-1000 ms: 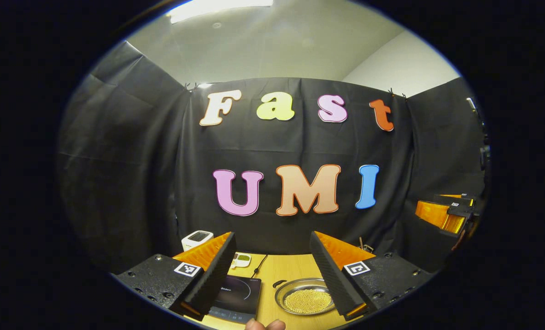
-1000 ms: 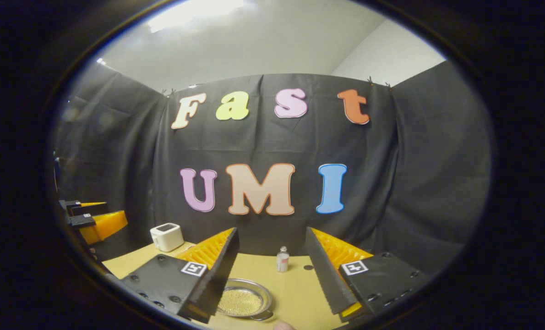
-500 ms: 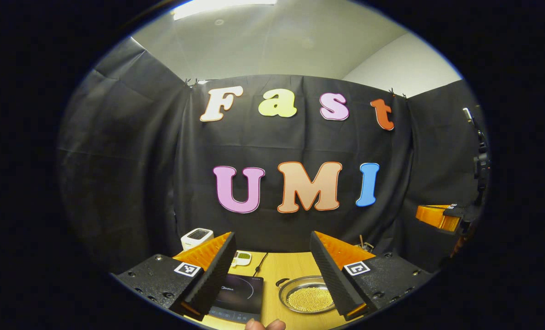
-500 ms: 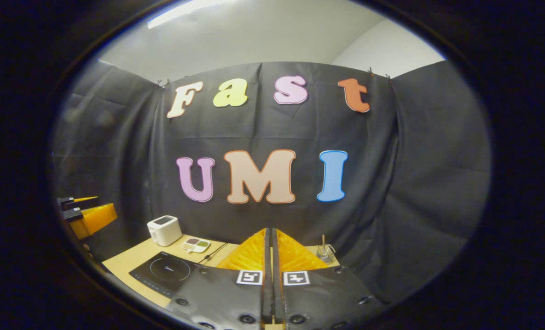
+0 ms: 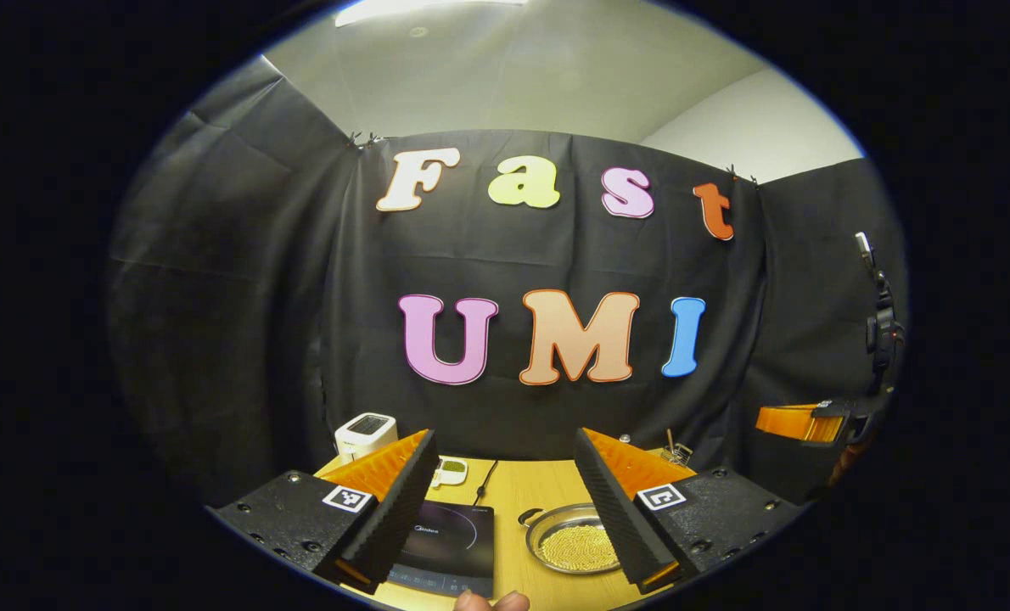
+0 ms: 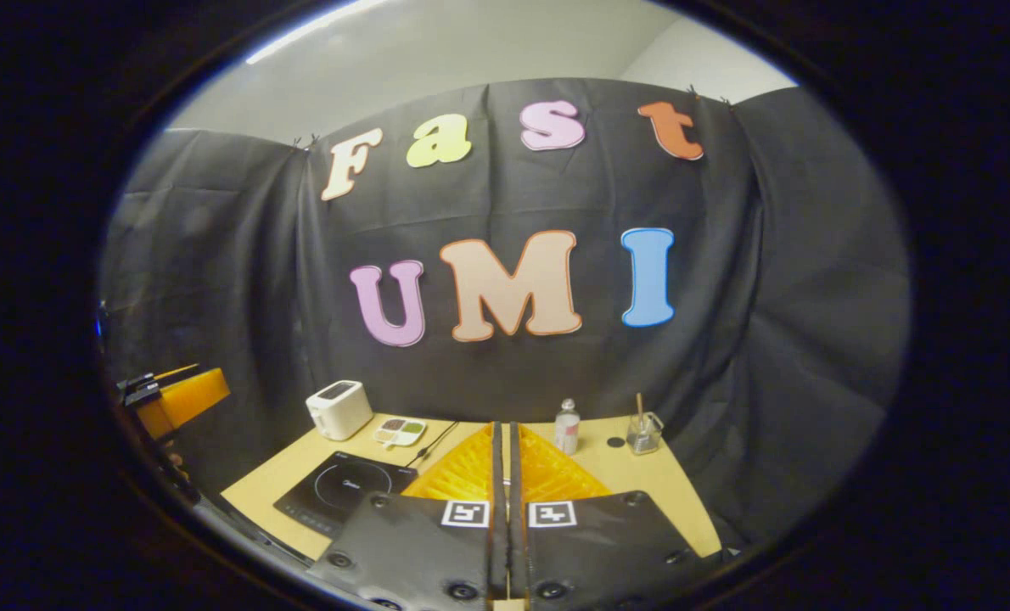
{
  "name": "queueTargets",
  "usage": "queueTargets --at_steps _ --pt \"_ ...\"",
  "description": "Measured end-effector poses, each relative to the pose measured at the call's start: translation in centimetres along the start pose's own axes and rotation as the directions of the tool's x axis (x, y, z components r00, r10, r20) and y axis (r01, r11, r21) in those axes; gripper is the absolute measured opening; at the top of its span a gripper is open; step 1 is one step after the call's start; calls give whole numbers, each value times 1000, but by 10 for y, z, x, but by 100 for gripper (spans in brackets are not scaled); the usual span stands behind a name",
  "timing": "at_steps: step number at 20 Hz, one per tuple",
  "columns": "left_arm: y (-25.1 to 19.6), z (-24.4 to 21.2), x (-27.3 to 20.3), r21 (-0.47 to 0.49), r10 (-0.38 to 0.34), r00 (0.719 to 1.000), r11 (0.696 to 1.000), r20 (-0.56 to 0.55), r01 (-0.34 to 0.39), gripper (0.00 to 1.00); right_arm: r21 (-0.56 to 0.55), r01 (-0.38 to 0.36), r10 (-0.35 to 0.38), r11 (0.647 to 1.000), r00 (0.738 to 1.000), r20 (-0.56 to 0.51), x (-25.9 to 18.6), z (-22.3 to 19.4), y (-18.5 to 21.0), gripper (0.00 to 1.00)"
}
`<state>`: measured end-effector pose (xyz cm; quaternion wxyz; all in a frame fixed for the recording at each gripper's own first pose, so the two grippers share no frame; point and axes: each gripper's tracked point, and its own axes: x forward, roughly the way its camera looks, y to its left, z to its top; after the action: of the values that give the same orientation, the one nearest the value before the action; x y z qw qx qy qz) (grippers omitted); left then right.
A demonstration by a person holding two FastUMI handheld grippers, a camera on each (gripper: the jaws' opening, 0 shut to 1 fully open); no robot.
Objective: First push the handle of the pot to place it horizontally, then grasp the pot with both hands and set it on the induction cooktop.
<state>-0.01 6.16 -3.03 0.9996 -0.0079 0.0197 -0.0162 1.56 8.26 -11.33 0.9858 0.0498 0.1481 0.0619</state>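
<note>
The pot stands on the desk, just to the right of the induction cooktop, and holds small yellow grains. Its short handle points to the back-left. I judge that the push comes first: I should bring my right gripper, whose jaws are closed together, low to the handle and turn it slowly, so the grains do not spill. My left gripper has its jaws wide open above the desk; the pot lies below them, near the right finger.
</note>
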Motion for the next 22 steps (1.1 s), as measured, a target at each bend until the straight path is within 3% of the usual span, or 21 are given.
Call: queueTargets --at_steps 6,12,22 --pt "-2 -15 22 3 31 999 1000 -42 -31 98 35 -46 50 998 991 -123 25 -51 -15 0" --pt "-16 -29 50 17 75 994 997 -85 -74 98 58 -108 119 992 962 -246 48 -107 -34 2" --pt "-40 -54 71 83 176 968 983 -178 -164 97 127 -248 278 960 842 -462 68 -226 -49 3"
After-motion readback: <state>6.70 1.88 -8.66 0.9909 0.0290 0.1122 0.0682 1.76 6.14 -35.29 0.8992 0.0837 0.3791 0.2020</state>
